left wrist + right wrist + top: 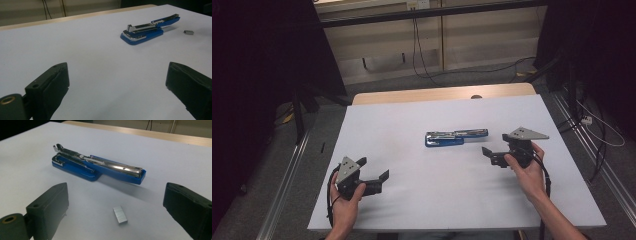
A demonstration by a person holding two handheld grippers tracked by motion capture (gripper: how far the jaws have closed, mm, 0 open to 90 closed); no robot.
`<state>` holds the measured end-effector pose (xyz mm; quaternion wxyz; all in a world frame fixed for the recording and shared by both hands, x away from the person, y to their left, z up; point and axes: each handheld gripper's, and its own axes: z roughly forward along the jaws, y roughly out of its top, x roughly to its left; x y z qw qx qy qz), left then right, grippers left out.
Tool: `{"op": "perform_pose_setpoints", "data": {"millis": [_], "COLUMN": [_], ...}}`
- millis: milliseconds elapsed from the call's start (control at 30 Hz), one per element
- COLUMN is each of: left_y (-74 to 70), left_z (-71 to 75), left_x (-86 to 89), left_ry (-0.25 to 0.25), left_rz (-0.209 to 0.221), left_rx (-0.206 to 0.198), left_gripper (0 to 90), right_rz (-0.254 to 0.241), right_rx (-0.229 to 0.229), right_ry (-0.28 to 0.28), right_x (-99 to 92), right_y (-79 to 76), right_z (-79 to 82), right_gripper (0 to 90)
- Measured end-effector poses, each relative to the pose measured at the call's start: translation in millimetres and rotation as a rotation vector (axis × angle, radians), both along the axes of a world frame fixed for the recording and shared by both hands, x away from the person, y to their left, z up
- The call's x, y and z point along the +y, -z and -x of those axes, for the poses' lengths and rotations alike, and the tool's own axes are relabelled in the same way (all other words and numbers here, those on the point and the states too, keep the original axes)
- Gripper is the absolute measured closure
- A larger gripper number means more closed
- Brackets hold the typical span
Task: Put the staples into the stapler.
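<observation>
From the high view, a blue stapler [455, 137] lies opened out flat near the middle of the white surface [412, 115]. The left claw [377, 176] is near and to the left, well apart from it; the right claw [492, 155] is just right of the stapler.

In the left gripper view, the left claw [117, 82] is wide open and empty, the stapler [150, 28] far ahead, a staple strip [188, 32] to its right.

In the right gripper view, the right claw [116, 206] is also wide open and empty, with the strip [120, 214] lying on the surface between its jaws and the stapler [98, 167] just beyond.

This looks like the start of reloading: the strip is not yet picked up. Next, the right claw should lower and close on the small strip squarely, while the left moves in to steady the stapler.
</observation>
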<state>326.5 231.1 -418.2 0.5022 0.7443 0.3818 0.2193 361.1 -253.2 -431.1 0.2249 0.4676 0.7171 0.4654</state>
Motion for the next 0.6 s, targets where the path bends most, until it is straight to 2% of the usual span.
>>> {"op": "perform_pose_setpoints", "data": {"millis": [33,200,300,367,467,533,600], "left_y": [-0.6,-0.4,1.3,0.8,0.6,1.2,1.4], "left_z": [2.0,12.8,17.1,18.0,16.4,15.0,14.0], "left_x": [1.3,6.3,8.7,9.9,8.4,7.0,5.6], "left_ry": [0.008,-0.023,-0.024,-0.024,-0.026,-0.016,-0.012], "left_rz": [0.014,0.02,0.007,0.003,-0.006,-0.014,-0.013], "left_rx": [-0.001,-0.005,0.016,0.007,0.002,0.009,0.017], "left_gripper": [5.5,5.5,5.5,5.5,5.5,5.5,5.5], "right_rz": [0.011,0.017,0.038,0.041,0.016,0.044,0.047], "right_rx": [0.004,0.022,0.033,0.056,0.087,0.1,0.124], "right_ry": [-0.006,-0.032,-0.052,-0.073,-0.098,-0.088,-0.099], "right_x": [0.7,2.9,6.2,7.7,7.8,8.1,8.0], "right_y": [-0.3,-3.2,-5.2,-6.1,-7.1,-7.0,-6.7], "right_z": [-1.5,-8.7,-10.7,-13.4,-20.2,-26.5,-34.5], "right_gripper": [6.7,9.0,9.7,8.5,8.9,9.5,9.4]}}
